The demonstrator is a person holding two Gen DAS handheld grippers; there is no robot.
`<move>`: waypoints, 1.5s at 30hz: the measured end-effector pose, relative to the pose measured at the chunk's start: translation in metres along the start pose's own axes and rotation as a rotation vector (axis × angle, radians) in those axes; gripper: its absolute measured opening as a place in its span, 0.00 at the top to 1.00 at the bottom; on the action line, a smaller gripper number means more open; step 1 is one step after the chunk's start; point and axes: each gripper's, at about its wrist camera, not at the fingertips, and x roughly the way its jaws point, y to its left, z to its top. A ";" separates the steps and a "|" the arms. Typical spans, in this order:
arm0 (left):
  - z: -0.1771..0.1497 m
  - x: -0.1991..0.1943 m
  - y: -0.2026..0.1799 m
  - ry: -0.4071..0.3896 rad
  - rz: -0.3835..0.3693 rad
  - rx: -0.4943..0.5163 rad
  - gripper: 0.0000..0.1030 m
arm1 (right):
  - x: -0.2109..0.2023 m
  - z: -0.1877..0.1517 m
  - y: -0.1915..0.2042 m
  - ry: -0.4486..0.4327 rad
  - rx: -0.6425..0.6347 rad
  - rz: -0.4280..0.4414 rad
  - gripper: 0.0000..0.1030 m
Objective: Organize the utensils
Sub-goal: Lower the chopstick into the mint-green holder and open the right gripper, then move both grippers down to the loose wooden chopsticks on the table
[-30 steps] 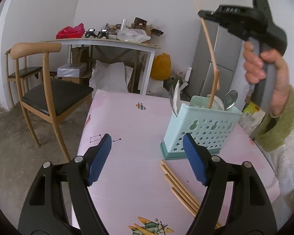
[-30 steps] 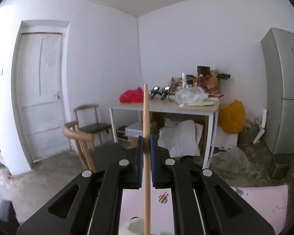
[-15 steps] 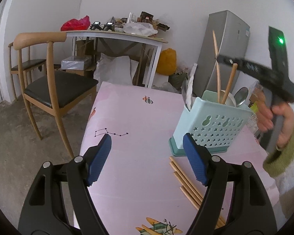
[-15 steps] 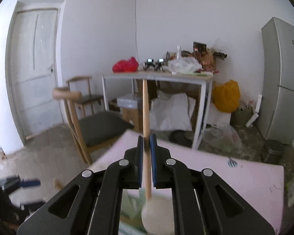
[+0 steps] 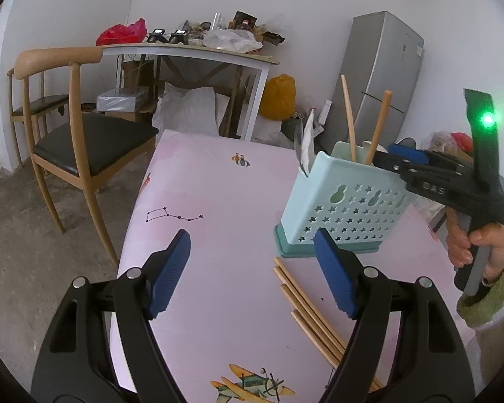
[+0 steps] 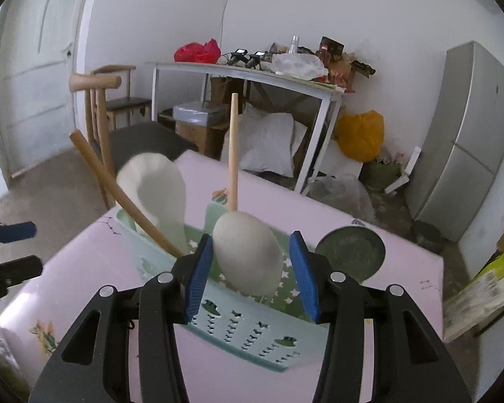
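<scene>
A wooden chair stands at the left of the pink patterned table, with a cluttered white desk behind and a grey fridge at the right wall. The left gripper hovers released and empty over the pink surface, loose chopsticks lying just beside its right finger. The pale-green utensil holder stands right of centre, the right gripper over it with jaws opening, its pads clear of the white spoon standing in the holder between them.

Both wrist views face the far cluttered table: the left from back of the utensil caddy, the right close above it.
</scene>
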 end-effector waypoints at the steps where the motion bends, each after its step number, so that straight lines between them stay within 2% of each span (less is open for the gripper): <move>1: -0.001 -0.001 -0.001 0.000 0.001 0.001 0.30 | 0.001 0.001 0.002 0.007 -0.014 -0.012 0.60; 3: -0.001 -0.003 -0.002 0.000 0.002 0.002 0.30 | 0.000 0.002 0.008 0.010 -0.045 -0.034 0.66; 7: -0.001 -0.004 -0.004 -0.003 0.004 0.007 0.30 | -0.008 0.001 0.010 -0.008 -0.081 -0.099 0.72; 13: -0.002 -0.004 -0.004 0.002 -0.002 0.003 0.30 | -0.035 -0.009 -0.012 -0.035 -0.024 -0.169 0.82; 19: -0.002 -0.002 -0.004 0.013 -0.008 -0.006 0.30 | -0.052 -0.024 -0.024 -0.041 -0.014 -0.191 0.88; 25: -0.003 -0.001 -0.004 0.015 -0.007 -0.008 0.30 | -0.069 -0.038 -0.021 -0.038 -0.037 -0.190 0.88; 30: -0.004 0.000 -0.004 0.027 -0.005 -0.015 0.30 | -0.086 -0.054 -0.030 -0.018 0.066 -0.196 0.88; 34: -0.007 0.001 -0.005 0.040 -0.004 -0.009 0.30 | -0.105 -0.075 -0.042 0.000 0.230 -0.154 0.88; 37: -0.012 0.001 -0.006 0.064 -0.006 -0.004 0.30 | -0.109 -0.096 -0.044 0.045 0.385 -0.058 0.87; 44: -0.031 0.000 -0.010 0.158 -0.039 0.018 0.30 | -0.078 -0.140 -0.002 0.210 0.573 0.201 0.87; 45: -0.033 0.000 -0.011 0.170 -0.046 0.021 0.30 | -0.073 -0.143 0.007 0.232 0.573 0.212 0.87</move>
